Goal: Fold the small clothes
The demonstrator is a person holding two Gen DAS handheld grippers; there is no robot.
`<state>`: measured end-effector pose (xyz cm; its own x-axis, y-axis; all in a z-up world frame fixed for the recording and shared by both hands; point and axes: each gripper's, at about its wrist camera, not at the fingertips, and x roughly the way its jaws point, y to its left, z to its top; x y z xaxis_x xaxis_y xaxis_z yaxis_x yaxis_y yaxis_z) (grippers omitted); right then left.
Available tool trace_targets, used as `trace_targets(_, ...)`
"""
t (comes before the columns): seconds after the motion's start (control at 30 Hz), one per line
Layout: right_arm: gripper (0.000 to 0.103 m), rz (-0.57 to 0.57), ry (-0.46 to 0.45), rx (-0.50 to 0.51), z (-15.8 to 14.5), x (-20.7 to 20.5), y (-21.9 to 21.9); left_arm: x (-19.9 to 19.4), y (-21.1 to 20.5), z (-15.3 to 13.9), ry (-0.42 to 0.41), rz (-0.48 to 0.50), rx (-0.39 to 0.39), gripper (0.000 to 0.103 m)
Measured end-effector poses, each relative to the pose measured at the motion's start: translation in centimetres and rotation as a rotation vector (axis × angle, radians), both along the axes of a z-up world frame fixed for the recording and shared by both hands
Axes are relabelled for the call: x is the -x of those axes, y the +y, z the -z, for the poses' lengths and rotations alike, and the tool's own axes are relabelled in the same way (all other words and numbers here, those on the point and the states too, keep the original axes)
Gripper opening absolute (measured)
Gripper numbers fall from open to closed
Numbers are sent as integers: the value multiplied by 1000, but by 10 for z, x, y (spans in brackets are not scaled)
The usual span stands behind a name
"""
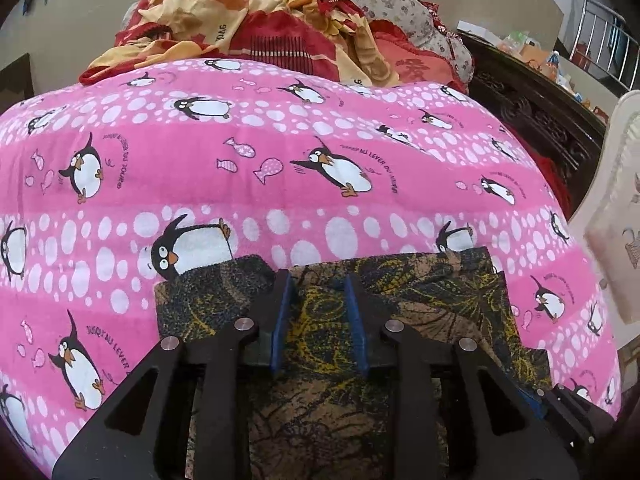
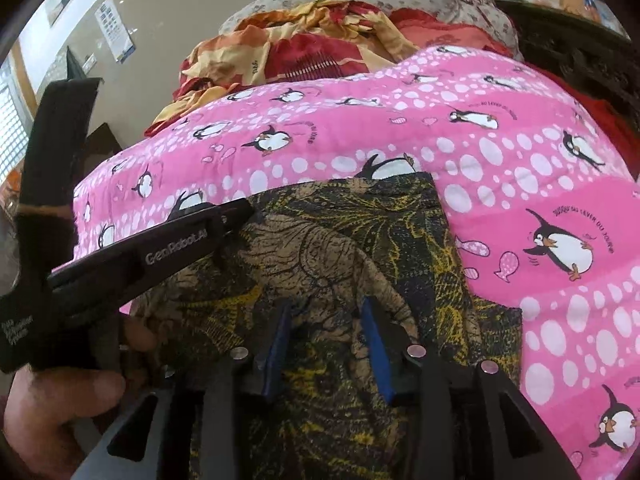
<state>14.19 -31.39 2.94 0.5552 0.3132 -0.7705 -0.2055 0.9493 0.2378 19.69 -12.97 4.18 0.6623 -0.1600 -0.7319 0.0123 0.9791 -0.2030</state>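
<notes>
A small dark garment with a brown, black and yellow print (image 1: 432,300) lies folded on a pink penguin bedsheet (image 1: 280,168); it also shows in the right wrist view (image 2: 360,240). My left gripper (image 1: 318,280) hovers low over the garment's near left part, its jaws apart and empty. In the right wrist view the left gripper (image 2: 240,210) reaches in from the left over the cloth's far left edge. My right gripper (image 2: 326,304) is open over the garment's near middle, nothing between its blue pads (image 2: 376,340).
A crumpled red and orange blanket (image 1: 240,28) and a floral pillow (image 1: 380,0) are heaped at the bed's far end. A dark carved headboard (image 1: 532,108) stands at the right. A white chair (image 1: 616,208) is at the far right.
</notes>
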Motion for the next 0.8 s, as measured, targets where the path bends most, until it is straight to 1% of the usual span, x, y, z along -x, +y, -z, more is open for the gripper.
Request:
trace_targets(0.33,36,8,24,-85,6,-8,-10,-1,5,1,-1,1,43,27)
trace_targets(0.5,36,8,28,-125,6,-9,-14,-1,5,1,-2,1,41,28)
trace_targets(0.73,36,8,25,-111,7,-10,-11,-1,5,2,-1,0,40,28)
trace_targets(0.8,36,9,26,-123,8,-11,-12,-1,4,1,2,0,34,28)
